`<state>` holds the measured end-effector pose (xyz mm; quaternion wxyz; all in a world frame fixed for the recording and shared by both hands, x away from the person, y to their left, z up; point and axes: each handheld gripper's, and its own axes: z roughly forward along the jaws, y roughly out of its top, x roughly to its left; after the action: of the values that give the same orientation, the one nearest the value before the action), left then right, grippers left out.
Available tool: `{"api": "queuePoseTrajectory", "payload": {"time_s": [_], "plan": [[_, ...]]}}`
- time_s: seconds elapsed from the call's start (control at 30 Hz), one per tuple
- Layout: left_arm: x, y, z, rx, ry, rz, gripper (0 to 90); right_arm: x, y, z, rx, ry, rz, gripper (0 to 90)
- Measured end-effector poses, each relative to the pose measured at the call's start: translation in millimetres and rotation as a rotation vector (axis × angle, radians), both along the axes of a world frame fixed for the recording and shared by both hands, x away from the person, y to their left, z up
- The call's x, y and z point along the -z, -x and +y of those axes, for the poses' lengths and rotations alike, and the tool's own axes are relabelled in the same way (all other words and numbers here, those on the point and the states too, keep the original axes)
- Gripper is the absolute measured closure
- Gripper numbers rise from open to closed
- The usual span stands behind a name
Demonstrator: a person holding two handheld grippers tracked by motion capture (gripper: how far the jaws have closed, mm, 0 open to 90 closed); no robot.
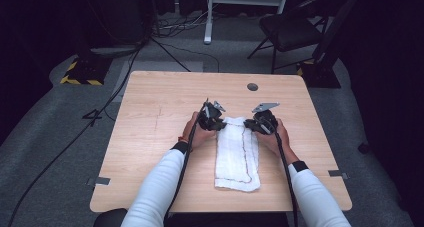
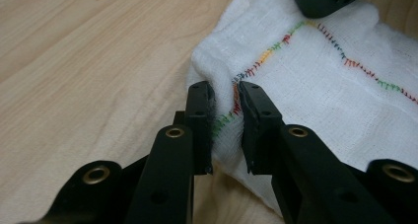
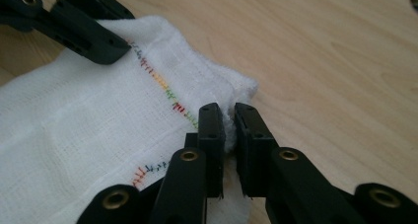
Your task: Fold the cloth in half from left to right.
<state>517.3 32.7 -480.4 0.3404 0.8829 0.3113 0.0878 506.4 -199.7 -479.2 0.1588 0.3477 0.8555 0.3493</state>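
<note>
A white folded cloth (image 1: 237,154) with a multicoloured stitched hem lies lengthwise on the wooden table (image 1: 160,137). My left gripper (image 1: 218,123) is at the cloth's far left corner. In the left gripper view its jaws pinch a fold of the cloth (image 2: 315,81) at the stitched hem, gripper (image 2: 226,103) shut on it. My right gripper (image 1: 250,126) is at the far right corner. In the right gripper view its jaws squeeze the cloth (image 3: 88,120) edge, gripper (image 3: 229,120) shut on it. The other gripper's black jaw shows at the top of each gripper view.
A round grey grommet (image 1: 252,86) sits in the table near its far edge. Behind the table stand a black folding chair (image 1: 290,29), a white frame (image 1: 240,2) and cables on the grey floor. Bare wood lies on both sides of the cloth.
</note>
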Motion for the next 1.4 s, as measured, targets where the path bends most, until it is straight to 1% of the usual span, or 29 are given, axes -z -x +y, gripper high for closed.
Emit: {"api": "queuePoseTrajectory", "payload": {"time_s": [0.07, 0.2, 0.27, 0.3, 0.37, 0.4, 0.47, 0.5, 0.63, 0.67, 0.73, 0.77, 0.9, 0.97, 1.0, 1.1, 1.27, 1.4], "plan": [[-4.9, -2.0, 0.2, -0.007, 0.007, -0.019, 75.7, -7.3, 0.4, 0.4, 0.007, -0.009, -0.034, 82.8], [-19.5, -6.9, 3.0, -0.012, 0.029, -0.059, 74.4, -24.3, 1.9, -0.2, 0.029, -0.029, -0.082, 83.0], [-25.1, -8.5, 4.1, -0.011, 0.035, -0.069, 74.4, -32.4, 3.0, -0.3, 0.029, -0.041, -0.107, 83.2], [-28.6, -8.5, 5.1, -0.008, 0.03, -0.075, 74.4, -34.8, 2.9, -0.2, 0.027, -0.044, -0.113, 83.2], [-35.1, -7.2, 6.9, -0.011, 0.042, -0.086, 74.4, -39.6, 3.8, 0.3, 0.023, -0.05, -0.136, 83.5], [-38.1, -6.2, 7.9, 0.0, 0.037, -0.091, 74.5, -41.6, 5.4, 0.8, 0.019, -0.051, -0.143, 83.5], [-41.8, -3.9, 8.4, 0.008, 0.039, -0.098, 74.5, -43.9, 8.5, -0.2, 0.013, -0.059, -0.15, 83.5], [-44.8, -1.7, 8.2, 0.016, 0.034, -0.109, 74.4, -45.0, 9.8, -1.1, 0.007, -0.065, -0.153, 83.5], [-53.1, 5.7, 8.2, 0.038, 0.04, -0.133, 74.1, -51.8, 16.5, -6.2, -0.014, -0.081, -0.173, 83.6], [-55.3, 7.9, 8.2, 0.048, 0.038, -0.137, 74.0, -52.8, 17.4, -6.9, -0.018, -0.084, -0.175, 83.6], [-58.4, 12.5, 7.8, 0.059, 0.033, -0.156, 72.7, -55.4, 21.2, -9.3, -0.025, -0.095, -0.18, 83.6], [-59.4, 15.1, 7.9, 0.066, 0.039, -0.161, 72.6, -56.2, 23.3, -10.5, -0.03, -0.103, -0.183, 83.6], [-59.6, 25.2, 9.8, 0.109, 0.032, -0.183, 72.9, -56.6, 32.1, -13.7, -0.059, -0.11, -0.188, 83.6], [-58.2, 30.4, 12.5, 0.131, 0.04, -0.185, 73.4, -55.8, 38.4, -14.5, -0.082, -0.117, -0.185, 83.6], [-56.7, 34.2, 14.8, 0.144, 0.053, -0.184, 73.6, -55.1, 40.7, -14.9, -0.091, -0.118, -0.183, 83.6], [-54.1, 42.5, 20.2, 0.176, 0.074, -0.176, 74.0, -51.4, 49.9, -16.3, -0.136, -0.12, -0.165, 83.7], [-52.2, 60.6, 23.8, 0.215, 0.083, -0.174, 75.0, -49.3, 65.9, -19.0, -0.192, -0.127, -0.147, 83.7], [-50.0, 75.1, 27.8, 0.244, 0.099, -0.16, 75.2, -50.3, 78.2, -20.6, -0.235, -0.132, -0.14, 83.6]]}}
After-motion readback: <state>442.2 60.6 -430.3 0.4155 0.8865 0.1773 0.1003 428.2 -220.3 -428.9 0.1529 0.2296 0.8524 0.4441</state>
